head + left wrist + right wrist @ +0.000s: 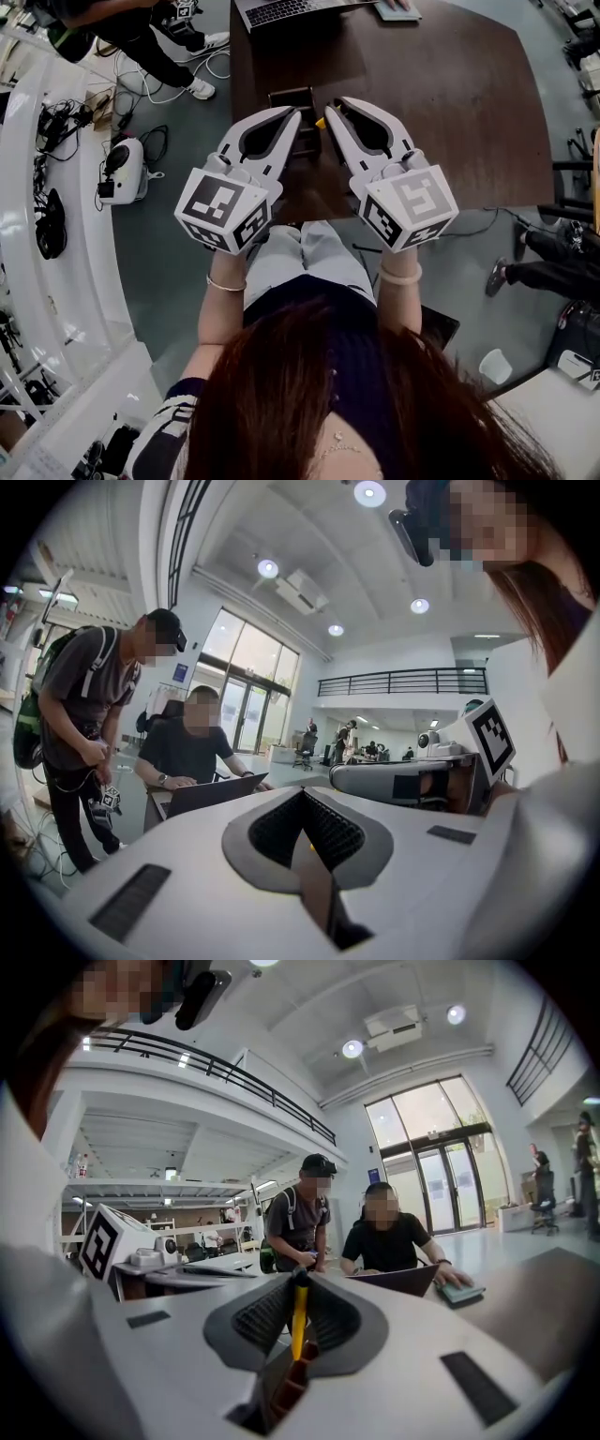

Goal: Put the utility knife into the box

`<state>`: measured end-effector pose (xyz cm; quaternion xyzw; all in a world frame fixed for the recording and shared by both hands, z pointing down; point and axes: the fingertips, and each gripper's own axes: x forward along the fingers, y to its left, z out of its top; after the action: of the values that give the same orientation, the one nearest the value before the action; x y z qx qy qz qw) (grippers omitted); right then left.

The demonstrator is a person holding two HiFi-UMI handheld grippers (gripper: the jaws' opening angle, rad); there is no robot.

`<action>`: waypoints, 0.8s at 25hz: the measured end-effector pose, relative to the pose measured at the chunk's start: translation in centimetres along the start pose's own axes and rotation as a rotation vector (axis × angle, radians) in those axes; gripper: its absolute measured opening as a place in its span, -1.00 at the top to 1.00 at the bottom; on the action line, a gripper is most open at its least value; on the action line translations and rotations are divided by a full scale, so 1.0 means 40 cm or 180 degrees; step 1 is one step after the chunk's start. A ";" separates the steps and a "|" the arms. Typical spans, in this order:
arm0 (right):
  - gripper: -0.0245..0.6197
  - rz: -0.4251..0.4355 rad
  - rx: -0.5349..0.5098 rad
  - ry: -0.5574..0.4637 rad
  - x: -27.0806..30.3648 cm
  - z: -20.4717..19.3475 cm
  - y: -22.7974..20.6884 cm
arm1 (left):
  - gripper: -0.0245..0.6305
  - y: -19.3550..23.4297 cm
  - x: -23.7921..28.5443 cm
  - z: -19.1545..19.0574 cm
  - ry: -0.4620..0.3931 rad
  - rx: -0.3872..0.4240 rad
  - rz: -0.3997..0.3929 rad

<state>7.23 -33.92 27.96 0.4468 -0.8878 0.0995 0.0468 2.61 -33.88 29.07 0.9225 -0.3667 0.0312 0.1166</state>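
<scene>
Knife [298, 1318], yellow, is clamped between the jaws of the right gripper [334, 109], and its yellow end shows just beside the jaw tips in the head view. It is held in the air over the left part of the surface [450, 112], nearer the near edge than the far one. The left gripper [296, 116] hangs just beside the right one, its jaws together with nothing between them. Past the two sets of jaw tips, the dark box [284, 95] sits near the surface's left edge. At the far edge lies a laptop [281, 9]. A seated person [386, 1232] is at it, with a standing person [300, 1222] alongside.
</scene>
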 end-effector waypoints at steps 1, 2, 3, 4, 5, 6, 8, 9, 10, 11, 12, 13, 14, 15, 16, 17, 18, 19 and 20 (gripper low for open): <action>0.76 -0.0025 0.0024 0.0003 0.002 -0.008 -0.006 | 0.94 0.002 0.003 -0.005 0.0001 -0.0023 -0.0008; 0.76 -0.0045 0.0043 0.0015 0.005 -0.017 -0.010 | 0.94 0.006 0.005 -0.012 -0.0001 -0.0045 -0.0008; 0.76 -0.0054 0.0057 0.0034 0.012 -0.027 -0.014 | 0.94 0.012 0.007 -0.019 0.0000 -0.0056 0.0004; 0.76 -0.0055 0.0070 0.0056 0.022 -0.039 -0.017 | 0.94 0.021 0.011 -0.028 0.0009 -0.0058 0.0023; 0.76 -0.0053 0.0085 0.0083 0.032 -0.052 -0.020 | 0.94 0.028 0.016 -0.040 0.0024 -0.0058 0.0040; 0.76 -0.0050 0.0104 0.0116 0.040 -0.069 -0.023 | 0.94 0.032 0.021 -0.055 0.0043 -0.0073 0.0045; 0.76 -0.0047 0.0157 0.0193 0.049 -0.113 -0.028 | 0.94 0.031 0.031 -0.093 0.0071 -0.0150 0.0025; 0.76 -0.0046 0.0186 0.0225 0.051 -0.138 -0.030 | 0.94 0.029 0.034 -0.112 0.0080 -0.0191 0.0012; 0.76 -0.0045 0.0216 0.0254 0.055 -0.162 -0.031 | 0.94 0.030 0.036 -0.131 0.0089 -0.0222 0.0005; 0.76 -0.0045 0.0243 0.0281 0.059 -0.186 -0.031 | 0.94 0.031 0.037 -0.149 0.0100 -0.0248 0.0000; 0.76 -0.0044 0.0267 0.0313 0.064 -0.208 -0.031 | 0.94 0.034 0.038 -0.165 0.0112 -0.0276 -0.0004; 0.76 -0.0040 0.0288 0.0349 0.071 -0.228 -0.031 | 0.94 0.038 0.038 -0.179 0.0123 -0.0310 -0.0007; 0.76 -0.0036 0.0307 0.0389 0.077 -0.246 -0.031 | 0.94 0.040 0.037 -0.190 0.0133 -0.0351 -0.0009; 0.76 -0.0032 0.0325 0.0427 0.082 -0.263 -0.031 | 0.94 0.042 0.035 -0.199 0.0138 -0.0391 -0.0007; 0.76 -0.0032 0.0343 0.0459 0.089 -0.280 -0.034 | 0.94 0.045 0.034 -0.208 0.0138 -0.0427 0.0002; 0.76 -0.0035 0.0363 0.0481 0.095 -0.297 -0.040 | 0.94 0.050 0.034 -0.216 0.0136 -0.0456 0.0017; 0.76 -0.0038 0.0387 0.0498 0.101 -0.314 -0.046 | 0.94 0.055 0.034 -0.223 0.0135 -0.0478 0.0037; 0.76 -0.0042 0.0412 0.0518 0.107 -0.329 -0.051 | 0.94 0.059 0.033 -0.230 0.0137 -0.0496 0.0059; 0.76 -0.0045 0.0436 0.0542 0.110 -0.343 -0.054 | 0.94 0.063 0.032 -0.238 0.0141 -0.0511 0.0078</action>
<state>6.25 -35.63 42.40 0.4451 -0.8686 0.1972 0.0921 2.08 -34.27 38.98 0.9047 -0.3766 0.0235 0.1979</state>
